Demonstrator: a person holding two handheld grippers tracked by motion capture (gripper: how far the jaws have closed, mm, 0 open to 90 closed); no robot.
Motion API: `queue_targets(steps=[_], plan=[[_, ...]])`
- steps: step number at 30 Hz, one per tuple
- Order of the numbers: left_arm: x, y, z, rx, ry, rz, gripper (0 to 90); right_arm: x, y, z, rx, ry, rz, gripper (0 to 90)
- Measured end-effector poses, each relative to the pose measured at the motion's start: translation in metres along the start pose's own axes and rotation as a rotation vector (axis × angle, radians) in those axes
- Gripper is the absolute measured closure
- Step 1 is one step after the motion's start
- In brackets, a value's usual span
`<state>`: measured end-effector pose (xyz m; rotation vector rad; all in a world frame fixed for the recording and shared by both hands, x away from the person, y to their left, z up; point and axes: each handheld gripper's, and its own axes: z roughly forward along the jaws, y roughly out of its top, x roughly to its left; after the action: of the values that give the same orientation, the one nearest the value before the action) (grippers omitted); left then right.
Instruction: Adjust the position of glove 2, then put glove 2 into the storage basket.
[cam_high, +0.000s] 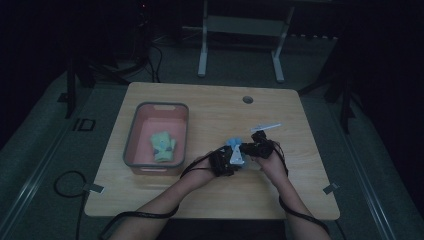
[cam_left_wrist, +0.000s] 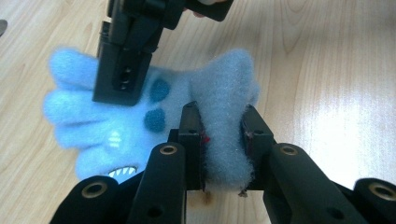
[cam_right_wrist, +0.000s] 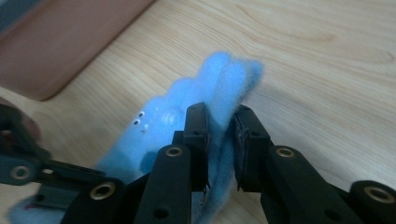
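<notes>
Both claws are clamped on the same thing: the left gripper (cam_left_wrist: 223, 128) pinches the cuff end of a fuzzy light-blue glove (cam_left_wrist: 140, 116) between its black pads, and the right gripper (cam_right_wrist: 221, 123) is clenched on the finger end of it, the fleece squeezed flat between its jaws. From where I stand, looking at the high view, the two hands meet just right of the middle of the wooden table (cam_high: 210, 105), the left gripper (cam_high: 223, 162) lower and nearer the person, the right gripper (cam_high: 256, 148) a little farther up and to the right, with the glove (cam_high: 234, 143) stretched between them above the tabletop. Its long axis runs roughly from the left claw to the right one, cuff toward the left hand and fingers toward the right. In the left gripper view the fingers fan out to the left, the cuff stands on edge in the jaws, and dark blue spots and a small toothy print show on its face; in the right gripper view two tiny eyes show on the fleece. Well apart on the left side of the table sits a grey-rimmed pink bin (cam_high: 131, 140), and in it lies one pale green glove (cam_high: 163, 146), flat on the bottom. A small pale strip (cam_high: 266, 126) lies on the wood just beyond the right hand.
</notes>
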<state>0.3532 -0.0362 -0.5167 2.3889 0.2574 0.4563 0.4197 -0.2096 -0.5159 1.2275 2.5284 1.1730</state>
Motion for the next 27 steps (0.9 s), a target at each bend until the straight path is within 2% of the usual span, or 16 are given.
queue_targets(steps=[9, 17, 21, 27], plan=[[0.012, 0.015, -0.027, 0.004, 0.022, 0.034, 75.8, 0.007, 0.022, -0.015, -0.044, 0.022, -0.011, 77.8], [0.022, 0.023, -0.051, 0.008, 0.062, 0.069, 75.9, 0.017, 0.047, -0.027, -0.074, 0.038, -0.034, 77.8], [0.029, 0.023, -0.064, 0.005, 0.077, 0.078, 75.8, 0.023, 0.061, -0.029, -0.079, 0.052, -0.049, 77.8], [0.039, 0.019, -0.082, -0.006, 0.097, 0.063, 75.8, 0.037, 0.080, -0.027, -0.088, 0.057, -0.086, 77.8]])
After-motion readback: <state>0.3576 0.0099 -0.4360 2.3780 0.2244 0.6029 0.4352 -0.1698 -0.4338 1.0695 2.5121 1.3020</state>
